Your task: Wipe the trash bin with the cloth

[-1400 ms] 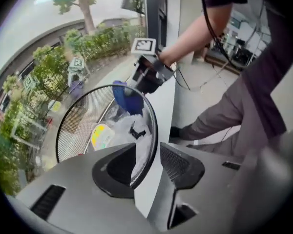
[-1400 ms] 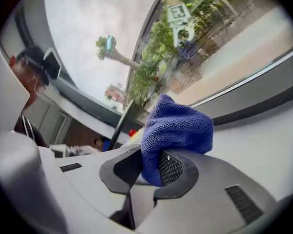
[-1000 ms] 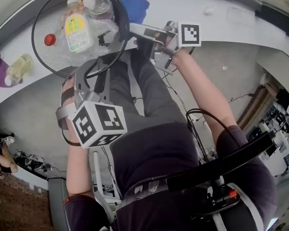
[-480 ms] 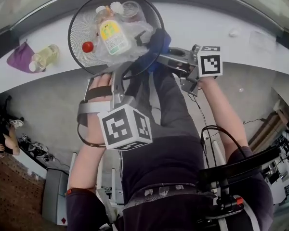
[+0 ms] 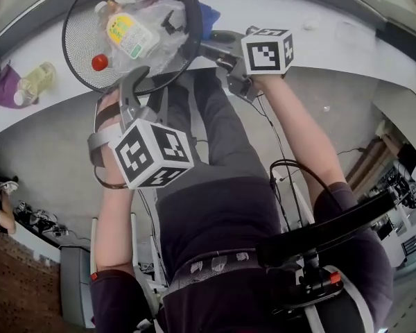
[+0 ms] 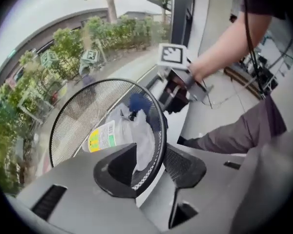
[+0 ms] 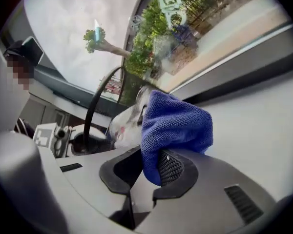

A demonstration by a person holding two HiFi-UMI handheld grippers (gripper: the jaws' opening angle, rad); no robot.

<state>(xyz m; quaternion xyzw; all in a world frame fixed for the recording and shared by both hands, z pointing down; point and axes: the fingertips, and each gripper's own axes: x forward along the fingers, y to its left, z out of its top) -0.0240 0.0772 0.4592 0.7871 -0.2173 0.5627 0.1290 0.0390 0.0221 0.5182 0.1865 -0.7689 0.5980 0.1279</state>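
The left gripper (image 6: 149, 170) has just been opening its jaws. They stand wide with the wire-mesh trash bin's (image 6: 75, 123) rim between them, not visibly clamped. The right gripper (image 7: 149, 172) pinches the blue cloth (image 7: 178, 123) just beside that rim. The bin stands near the white counter's (image 5: 347, 33) front edge, holding a bottle (image 5: 128, 35) and plastic. A firm wipe against the unsteadied bin could shove or tip it off.

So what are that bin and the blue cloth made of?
The bin looks like black-coated metal wire mesh: a fine see-through grid under a solid round rim, with a matte finish. The cloth looks like blue microfibre or terry: its surface is fuzzy and it folds softly. Looks alone cannot settle either.
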